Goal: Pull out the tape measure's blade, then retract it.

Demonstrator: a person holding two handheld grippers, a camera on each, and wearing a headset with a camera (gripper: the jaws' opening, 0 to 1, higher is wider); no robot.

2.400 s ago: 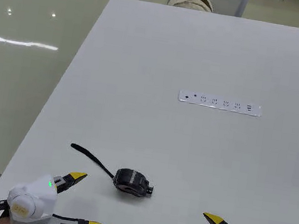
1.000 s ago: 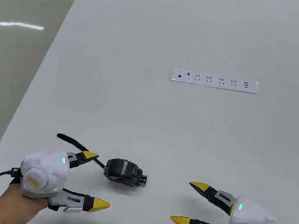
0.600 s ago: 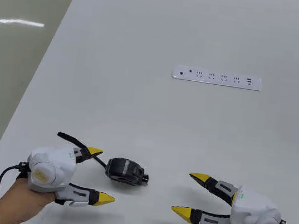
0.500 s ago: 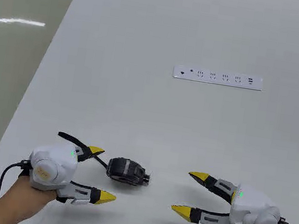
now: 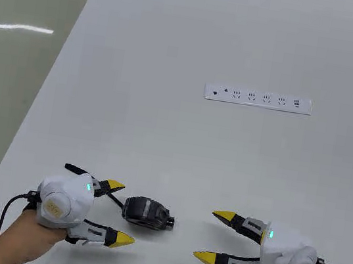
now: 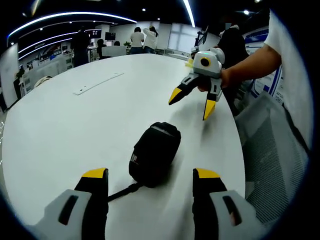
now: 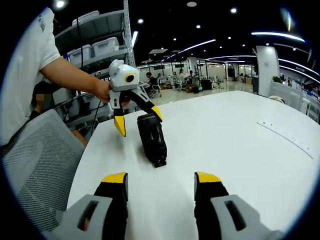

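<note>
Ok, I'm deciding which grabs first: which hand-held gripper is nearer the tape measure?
Left. The left hand-held gripper is right beside the tape measure, which lies just ahead of its open jaws. The right hand-held gripper, also open, faces it across a wider gap.

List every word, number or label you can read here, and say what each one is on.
No text can be read.
On the tape measure: black case, no legible label.
On the power strip: tiny marks by the sockets, too small to read.
On the blue poster in the background: print too blurred to read.
</note>
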